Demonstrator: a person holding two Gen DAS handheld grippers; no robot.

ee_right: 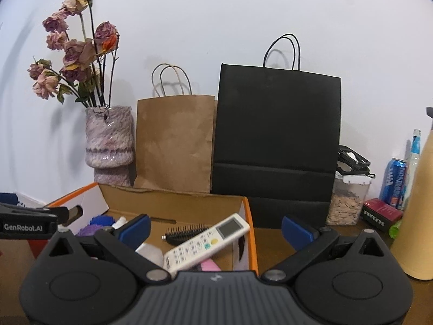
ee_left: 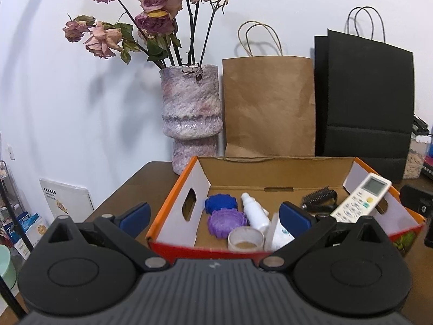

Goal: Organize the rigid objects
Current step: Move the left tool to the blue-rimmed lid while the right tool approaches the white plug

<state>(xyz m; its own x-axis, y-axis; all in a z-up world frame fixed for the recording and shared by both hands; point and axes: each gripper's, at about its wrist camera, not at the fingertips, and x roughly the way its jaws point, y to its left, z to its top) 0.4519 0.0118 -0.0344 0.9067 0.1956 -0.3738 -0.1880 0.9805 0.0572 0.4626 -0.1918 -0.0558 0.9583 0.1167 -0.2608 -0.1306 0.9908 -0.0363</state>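
An open cardboard box (ee_left: 173,189) with orange edges stands on the brown table. Inside lie a blue disc (ee_left: 220,202), a purple disc (ee_left: 226,220), a white bottle (ee_left: 254,211), a tape roll (ee_left: 245,239), a black brush (ee_left: 319,197) and a white remote (ee_left: 361,201) leaning on the right wall. My left gripper (ee_left: 215,216) hovers open over the box's near wall, nothing between its fingers. My right gripper (ee_right: 215,228) is open too, above the box's right end, with the remote (ee_right: 207,243) and brush (ee_right: 185,233) below it.
Behind the box stand a pink-purple vase (ee_left: 190,116) of dried roses, a brown paper bag (ee_left: 269,105) and a black paper bag (ee_right: 276,140). To the right are a jar (ee_right: 347,203), a blue can (ee_right: 393,182), a red box (ee_right: 381,214) and a tan object (ee_right: 418,216).
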